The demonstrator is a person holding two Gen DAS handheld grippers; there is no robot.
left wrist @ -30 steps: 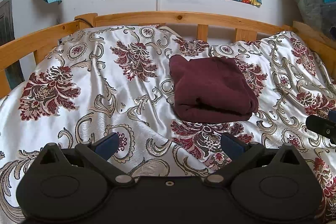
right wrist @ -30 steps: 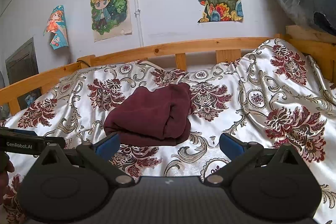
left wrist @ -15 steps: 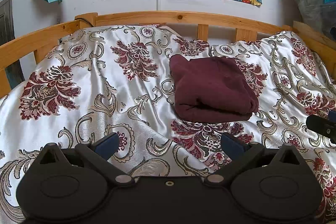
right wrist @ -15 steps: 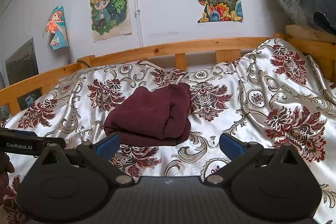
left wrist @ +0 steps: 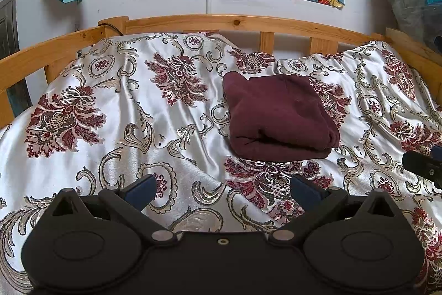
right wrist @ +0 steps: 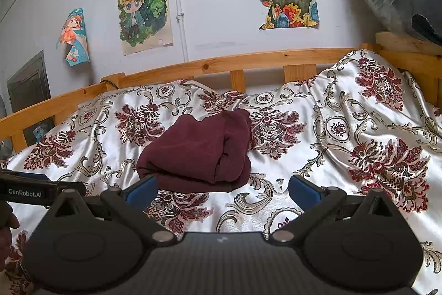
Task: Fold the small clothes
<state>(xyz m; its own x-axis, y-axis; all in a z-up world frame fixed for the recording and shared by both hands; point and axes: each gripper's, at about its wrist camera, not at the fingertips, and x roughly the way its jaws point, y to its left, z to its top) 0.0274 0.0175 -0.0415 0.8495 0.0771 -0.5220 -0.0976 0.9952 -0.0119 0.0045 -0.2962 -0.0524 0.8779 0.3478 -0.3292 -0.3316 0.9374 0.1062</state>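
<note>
White satin bedspread (left wrist: 171, 112) with dark red flowers covers a bed with a wooden rail (left wrist: 248, 21), under drawings (right wrist: 145, 11) taped to a pale wall. On the cover, near the middle, lies a folded maroon garment (left wrist: 279, 118), layered edges facing the cameras. The left gripper (left wrist: 222, 188) hovers just short of it, fingers spread wide, holding nothing. The right gripper (right wrist: 222, 188) is likewise wide apart and empty, its left fingertip (right wrist: 142, 188) overlapping the garment's near edge in view.
</note>
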